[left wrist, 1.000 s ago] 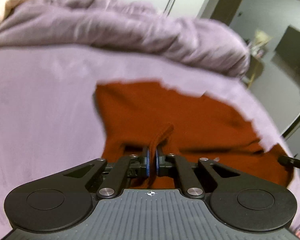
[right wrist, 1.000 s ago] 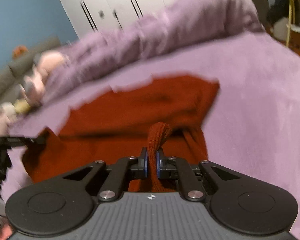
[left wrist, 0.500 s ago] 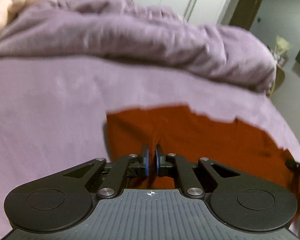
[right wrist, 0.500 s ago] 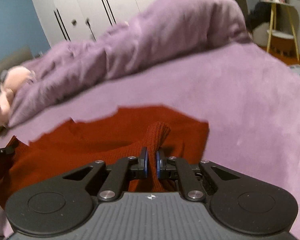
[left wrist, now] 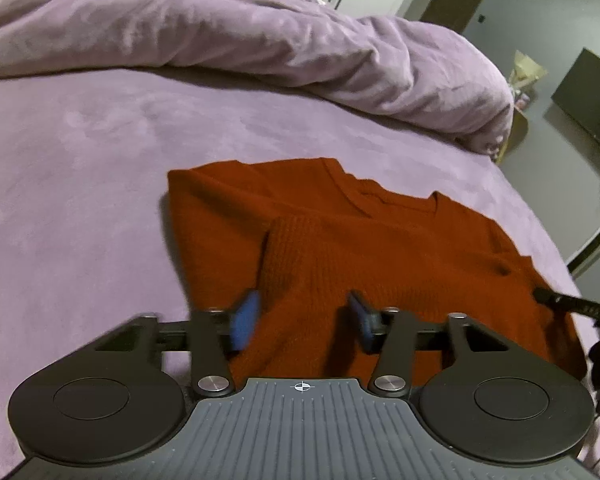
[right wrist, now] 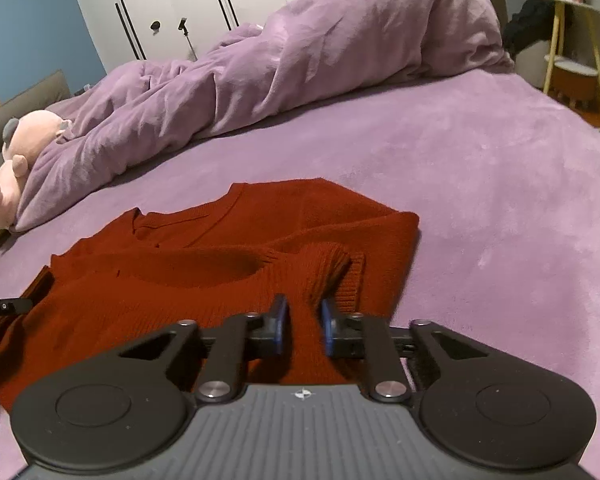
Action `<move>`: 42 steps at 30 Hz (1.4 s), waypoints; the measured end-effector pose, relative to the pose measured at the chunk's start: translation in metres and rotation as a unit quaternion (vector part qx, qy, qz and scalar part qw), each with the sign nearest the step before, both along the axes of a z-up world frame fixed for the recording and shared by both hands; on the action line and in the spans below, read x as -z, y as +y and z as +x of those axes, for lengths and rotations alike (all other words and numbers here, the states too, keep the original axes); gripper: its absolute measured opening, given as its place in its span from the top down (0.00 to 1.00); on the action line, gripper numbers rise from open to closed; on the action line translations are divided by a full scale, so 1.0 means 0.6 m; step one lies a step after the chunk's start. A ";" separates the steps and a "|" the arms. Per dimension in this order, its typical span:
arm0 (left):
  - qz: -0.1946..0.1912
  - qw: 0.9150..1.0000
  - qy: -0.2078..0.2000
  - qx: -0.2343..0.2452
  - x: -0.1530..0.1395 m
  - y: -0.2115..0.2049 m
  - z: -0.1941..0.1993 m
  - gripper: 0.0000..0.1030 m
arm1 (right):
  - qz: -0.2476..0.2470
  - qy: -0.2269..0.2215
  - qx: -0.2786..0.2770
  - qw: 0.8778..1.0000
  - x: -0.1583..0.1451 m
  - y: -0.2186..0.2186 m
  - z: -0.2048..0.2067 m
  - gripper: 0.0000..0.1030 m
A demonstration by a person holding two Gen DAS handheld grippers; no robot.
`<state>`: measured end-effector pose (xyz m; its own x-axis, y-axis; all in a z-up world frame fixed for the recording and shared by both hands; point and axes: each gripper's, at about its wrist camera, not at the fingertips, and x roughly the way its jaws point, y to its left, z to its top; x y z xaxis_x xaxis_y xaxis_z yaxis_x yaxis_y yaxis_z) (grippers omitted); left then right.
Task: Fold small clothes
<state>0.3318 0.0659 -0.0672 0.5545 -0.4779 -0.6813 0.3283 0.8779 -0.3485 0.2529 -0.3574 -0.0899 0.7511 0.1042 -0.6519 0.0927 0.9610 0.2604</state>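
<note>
A rust-red knit sweater lies on the purple bed, its lower half folded up over the body toward the neckline; it also shows in the right wrist view. My left gripper is open, its blue pads either side of the folded hem near the sweater's left edge. My right gripper is open, with a ribbed fold of the sweater lying loose between its pads near the right edge. The other gripper's tip shows at the right edge of the left wrist view and at the left edge of the right wrist view.
A bunched purple duvet lies across the far side of the bed. A pink plush toy lies at the far left. White wardrobe doors, a side table and a dark screen stand beyond the bed.
Both grippers carried the sweater's hem forward toward the neckline, lowered it and opened, letting go. The sweater now lies folded in half.
</note>
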 end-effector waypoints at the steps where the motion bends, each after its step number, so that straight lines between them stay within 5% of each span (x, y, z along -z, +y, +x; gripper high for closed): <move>1: 0.015 1.000 -0.001 -0.003 0.000 -0.004 0.001 0.92 | -0.007 -0.004 0.000 1.000 -0.003 0.004 -0.002 0.91; 3: 0.033 0.999 -0.015 -0.023 -0.010 -0.001 -0.002 0.92 | -0.031 -0.020 -0.004 0.999 -0.012 0.015 -0.009 0.92; 8: -0.011 0.995 -0.081 -0.060 -0.091 0.026 0.005 0.93 | -0.044 -0.089 -0.010 0.995 -0.075 0.018 -0.020 0.92; 15: 0.014 0.987 -0.120 -0.109 -0.142 -0.007 0.094 0.93 | -0.079 -0.135 0.037 0.987 -0.120 0.014 0.095 0.93; 20: 0.099 0.979 -0.083 -0.156 -0.091 -0.048 0.145 0.78 | -0.093 -0.079 0.064 0.990 -0.083 0.003 0.183 0.97; 22: 0.085 0.981 -0.075 -0.157 -0.076 -0.053 0.136 0.73 | -0.080 -0.064 0.080 0.992 -0.070 0.001 0.184 0.93; 26: 0.002 0.990 -0.088 -0.109 -0.054 -0.085 0.090 0.35 | 0.065 -0.094 0.019 0.993 -0.058 0.025 0.150 0.93; 30: 0.032 0.995 -0.069 -0.070 -0.011 -0.166 0.091 0.31 | 0.212 -0.055 -0.050 0.974 0.008 0.094 0.175 0.92; 34: 0.094 0.990 -0.067 -0.076 0.032 -0.203 0.113 0.30 | 0.153 -0.021 -0.046 0.987 0.058 0.146 0.217 0.92; 42: 0.096 0.989 -0.068 -0.084 0.050 -0.197 0.151 0.19 | 0.123 -0.030 0.037 0.991 0.061 0.056 0.247 0.92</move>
